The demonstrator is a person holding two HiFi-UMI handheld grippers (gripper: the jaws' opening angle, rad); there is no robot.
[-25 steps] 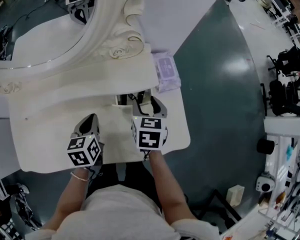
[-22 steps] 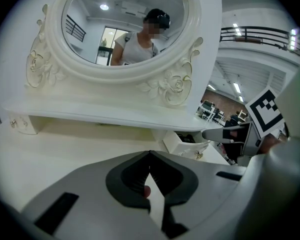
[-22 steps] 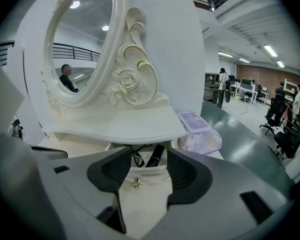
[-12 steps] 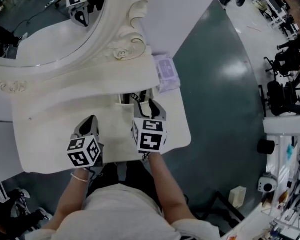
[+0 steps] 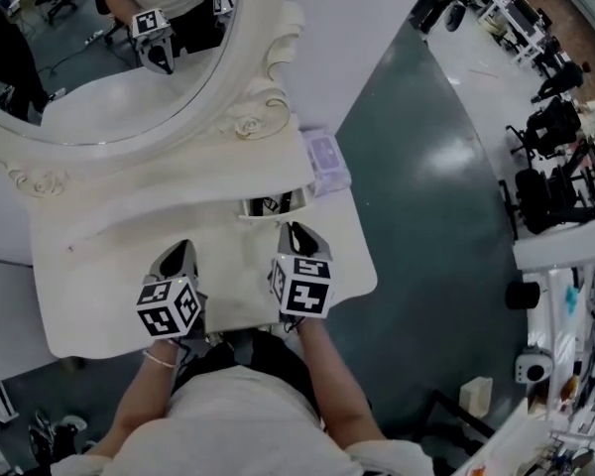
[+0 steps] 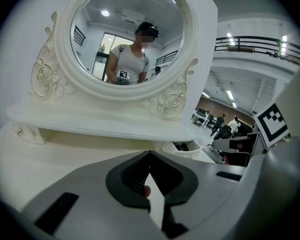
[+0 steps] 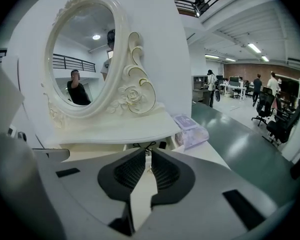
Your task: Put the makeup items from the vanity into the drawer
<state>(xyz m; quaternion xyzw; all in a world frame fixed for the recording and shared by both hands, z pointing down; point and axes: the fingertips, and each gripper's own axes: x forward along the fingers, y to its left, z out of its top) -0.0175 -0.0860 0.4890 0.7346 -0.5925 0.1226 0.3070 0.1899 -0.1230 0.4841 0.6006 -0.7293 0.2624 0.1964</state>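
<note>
Left hand-held gripper [image 5: 181, 254]: your jaws are together above the tabletop [image 5: 99, 296]; there is an unidentifiable reddish speck [image 6: 146, 191] at their seam.
Right hand-held gripper [image 5: 297, 234]: your jaws have just been closing and nearly touch, with nothing between them.
Drawer [image 5: 268, 206]: open under the vanity shelf [image 5: 178, 181], with dark items inside.
Purple packet [image 5: 324, 157]: at the vanity's right edge.
Count: two hand-held grippers, one drawer, one packet.
</note>
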